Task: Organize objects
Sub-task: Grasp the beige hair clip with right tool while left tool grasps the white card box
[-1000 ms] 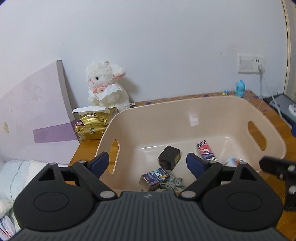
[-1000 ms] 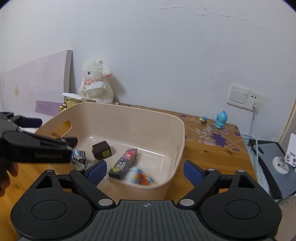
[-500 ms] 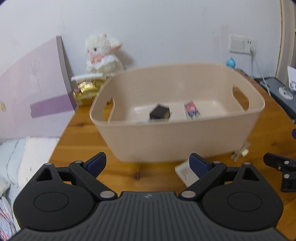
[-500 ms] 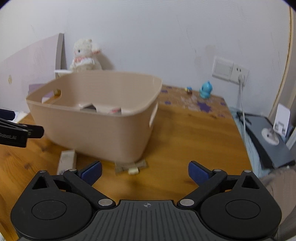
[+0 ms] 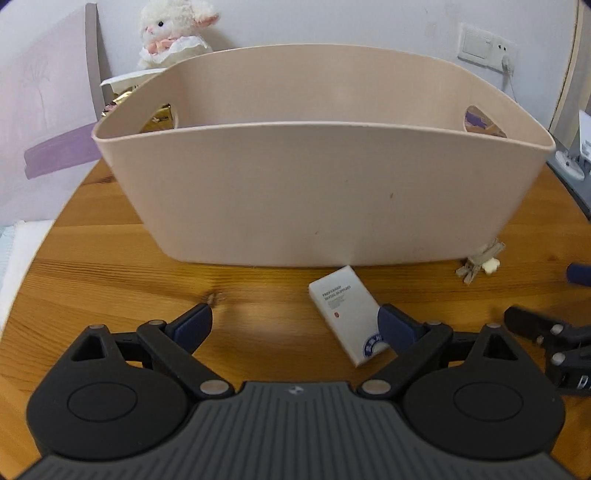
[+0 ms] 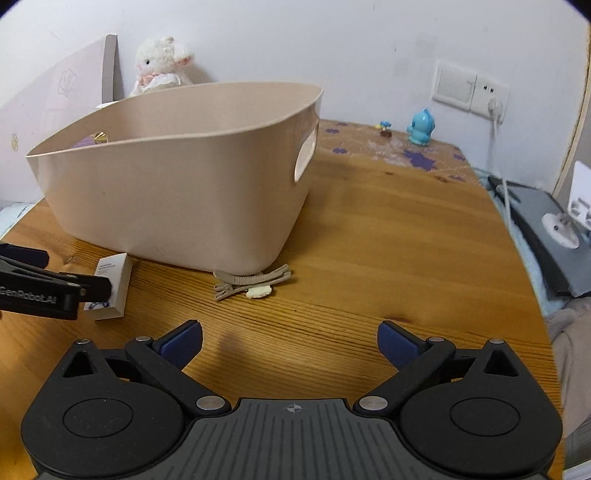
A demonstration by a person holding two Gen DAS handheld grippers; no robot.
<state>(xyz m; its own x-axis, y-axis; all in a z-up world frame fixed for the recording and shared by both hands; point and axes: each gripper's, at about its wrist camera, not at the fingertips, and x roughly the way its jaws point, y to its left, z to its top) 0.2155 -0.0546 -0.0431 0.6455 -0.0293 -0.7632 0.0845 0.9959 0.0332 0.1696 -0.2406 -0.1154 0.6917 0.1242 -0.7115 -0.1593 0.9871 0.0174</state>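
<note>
A beige plastic basket [image 5: 325,192] stands on the wooden table; it also shows in the right wrist view [image 6: 177,184]. Its contents are hidden behind the near wall. A small white box [image 5: 347,314] lies flat in front of it, just ahead of my right fingertip; it also shows in the right wrist view [image 6: 112,280]. Beige hair clips [image 6: 249,282] lie by the basket's front corner, also in the left wrist view [image 5: 478,260]. My left gripper [image 5: 295,323] is open and empty, low over the table. My right gripper [image 6: 290,338] is open and empty, right of the left one.
A white plush lamb [image 5: 173,31] and gold packets [image 5: 159,114] sit behind the basket. A pink board [image 5: 48,110] leans at the left. A blue figurine [image 6: 421,127], a wall socket with a cable [image 6: 491,107] and a grey device [image 6: 543,229] are at the right.
Both grippers have dropped from above the basket to low over the table in front of it. The basket's inside is no longer visible. The white box and hair clips came into view.
</note>
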